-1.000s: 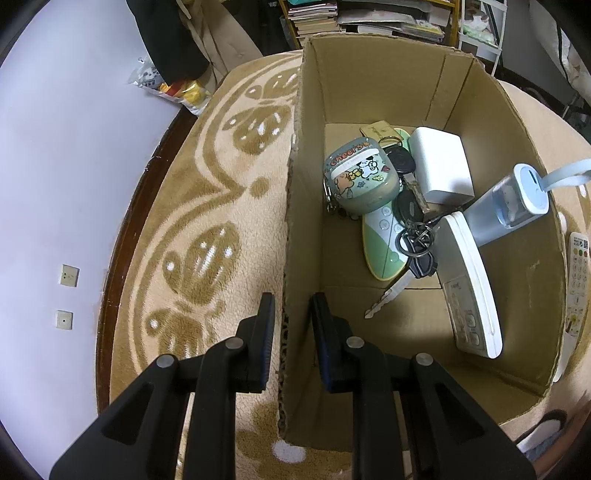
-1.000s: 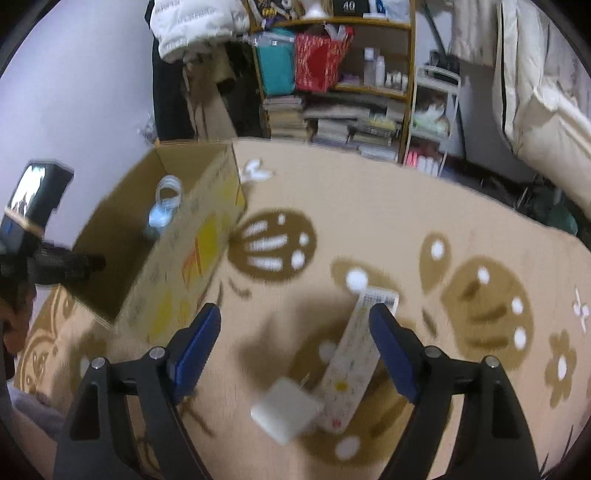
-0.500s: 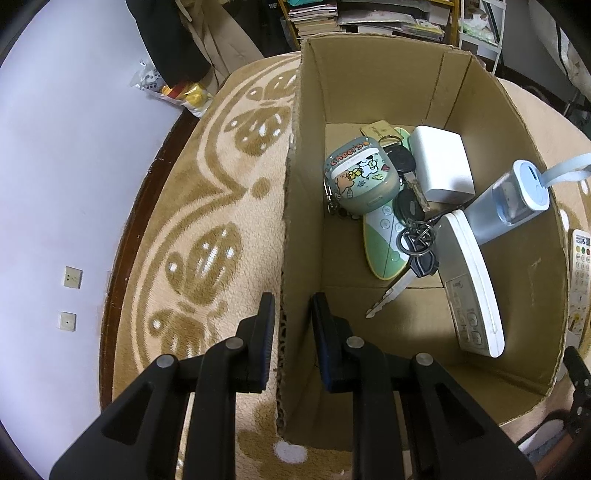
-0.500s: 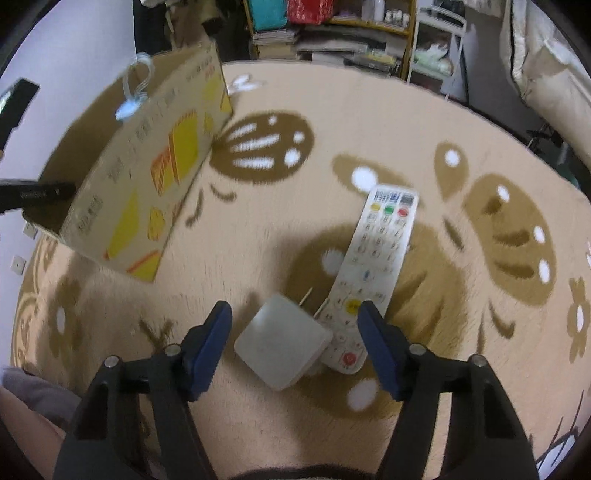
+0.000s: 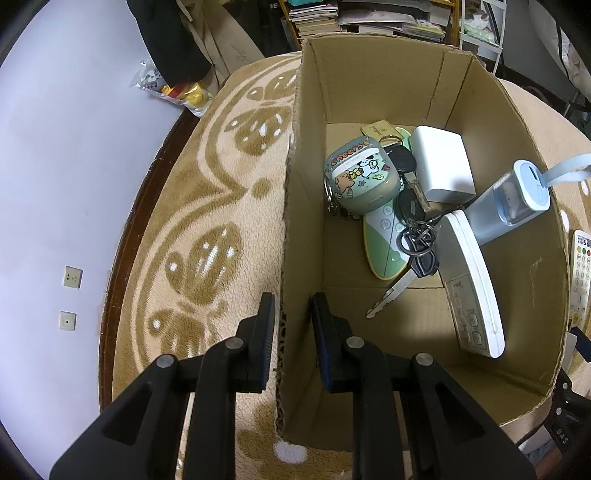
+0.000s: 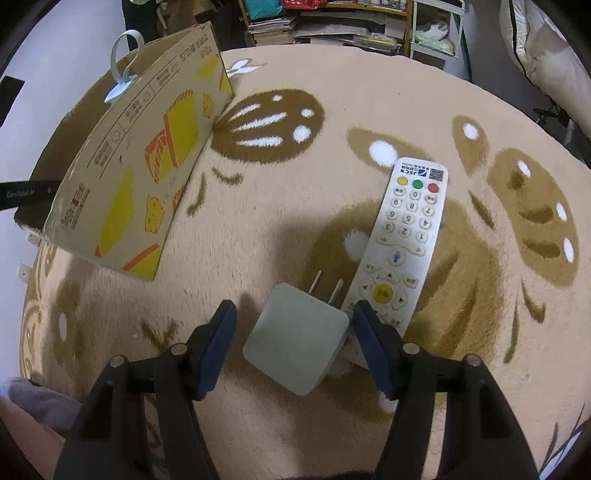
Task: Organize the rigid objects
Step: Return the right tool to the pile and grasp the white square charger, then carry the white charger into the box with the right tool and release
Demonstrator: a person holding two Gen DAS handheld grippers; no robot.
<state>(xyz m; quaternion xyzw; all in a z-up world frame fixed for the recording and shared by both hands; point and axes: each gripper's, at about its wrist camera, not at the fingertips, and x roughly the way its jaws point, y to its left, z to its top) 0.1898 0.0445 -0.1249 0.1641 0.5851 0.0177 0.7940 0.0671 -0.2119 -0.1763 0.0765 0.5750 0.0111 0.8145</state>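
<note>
My left gripper [image 5: 291,299] is shut on the left wall of an open cardboard box [image 5: 369,74], one finger outside and one inside. In the box lie a cartoon earbud case [image 5: 360,181], a white charger block [image 5: 441,166], keys [image 5: 413,236], a green remote [image 5: 384,240], a white remote [image 5: 469,288] and a pale blue bottle [image 5: 513,203]. My right gripper [image 6: 295,310] points down at the carpet, open. A white plug adapter [image 6: 299,343] lies between its fingers, close to the right one, with a gap on the left. A white keypad remote [image 6: 406,229] lies beside the adapter.
The box [image 6: 147,166] stands on a beige and brown patterned carpet [image 6: 332,110]. Bookshelves and stacked books [image 6: 332,26] line the far side. A pale wall and dark skirting [image 5: 122,258] run along the carpet's left edge. A bag with yellow items [image 5: 177,90] lies near the wall.
The right gripper has come down over the plug adapter and its jaws have narrowed around it. The left gripper and the box have not moved.
</note>
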